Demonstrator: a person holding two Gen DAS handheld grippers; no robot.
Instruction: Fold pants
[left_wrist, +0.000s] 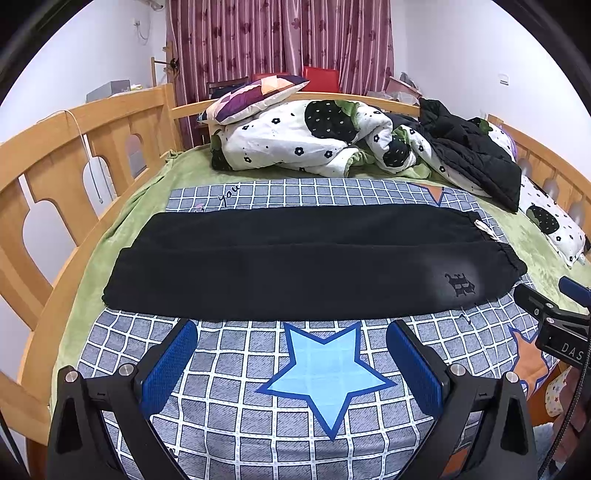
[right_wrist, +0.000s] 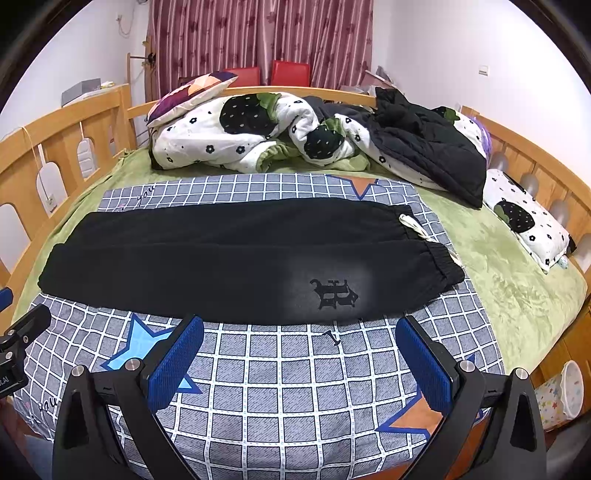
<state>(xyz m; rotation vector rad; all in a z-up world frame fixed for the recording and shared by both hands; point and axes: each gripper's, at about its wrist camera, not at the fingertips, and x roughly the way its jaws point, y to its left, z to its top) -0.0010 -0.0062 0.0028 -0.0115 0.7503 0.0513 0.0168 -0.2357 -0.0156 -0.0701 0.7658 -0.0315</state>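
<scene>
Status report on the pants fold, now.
Left gripper open, right gripper open, both empty, short of the cloth. Black pants flat across the checked sheet, waistband right. Nothing on the pants; quilt and jacket lie beyond.

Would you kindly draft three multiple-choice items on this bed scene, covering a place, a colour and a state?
1. Where is the pants' waistband?
A. at the right end
B. at the left end
C. tucked out of sight

2. What colour is the star nearest the left gripper?
A. red
B. light blue
C. green

3. How do both grippers' jaws stand?
A. shut on the pants
B. shut on the sheet
C. open, holding nothing

Answers:
1 A: the pants show the gathered waistband on the right.
2 B: the star lies before the left gripper.
3 C: the right gripper gapes likewise.
</scene>
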